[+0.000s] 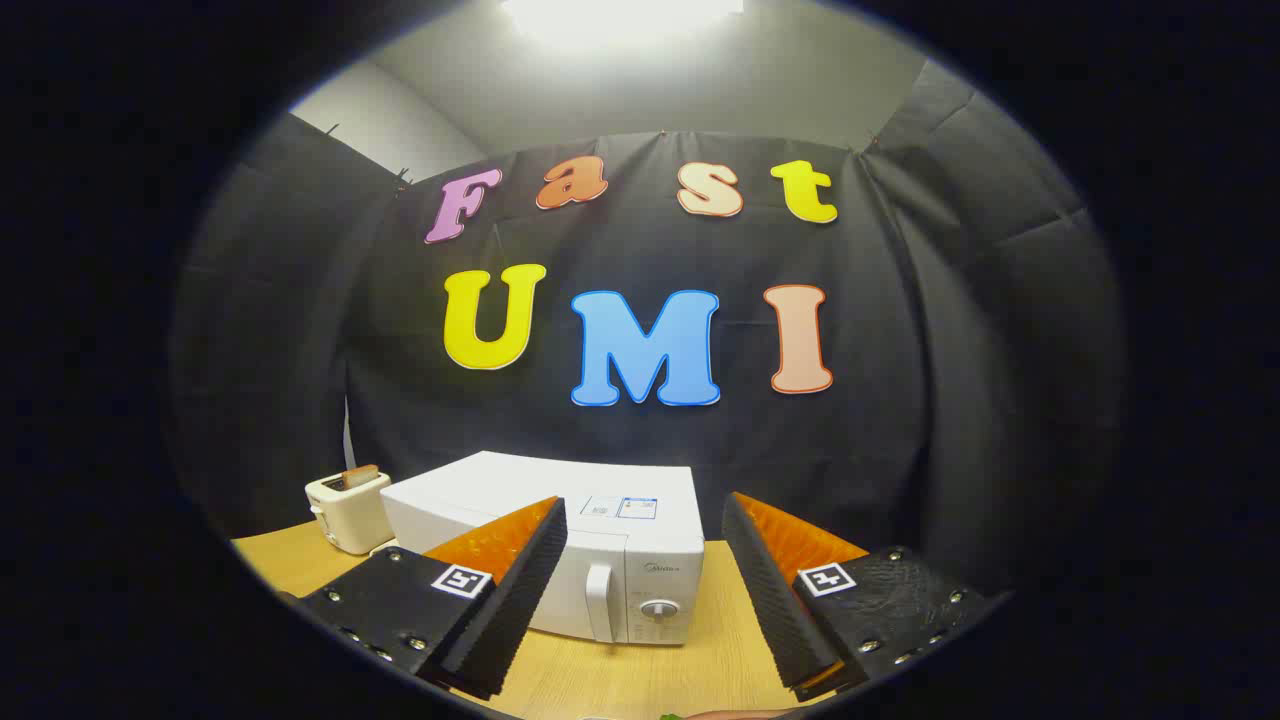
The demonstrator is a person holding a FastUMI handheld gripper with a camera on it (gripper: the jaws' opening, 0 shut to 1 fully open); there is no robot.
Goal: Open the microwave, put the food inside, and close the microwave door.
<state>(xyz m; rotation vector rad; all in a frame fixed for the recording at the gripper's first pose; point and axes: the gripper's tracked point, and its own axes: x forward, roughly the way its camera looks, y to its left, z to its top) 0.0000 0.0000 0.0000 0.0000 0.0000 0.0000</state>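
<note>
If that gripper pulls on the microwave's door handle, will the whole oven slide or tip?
Probably not tip: the microwave is a wide, low box sitting flat on the table. It might slide a little, since the wood looks smooth. The hand-held gripper is open, short of the handle.

The microwave (600,560) is a white boxy unit standing upright on the wooden desk (720,640), set toward the desk's far side with its front turned toward the camera. Its door is closed. A vertical white handle (599,601) runs down the right side of the door, and a control panel with a round silver dial (659,608) sits to the right of it. Two small labels lie on the top panel near the front edge. The microwave lies just beyond the spread fingers (520,590) of the hand-held gripper (645,590), untouched by them. The food cannot be made out clearly.
</note>
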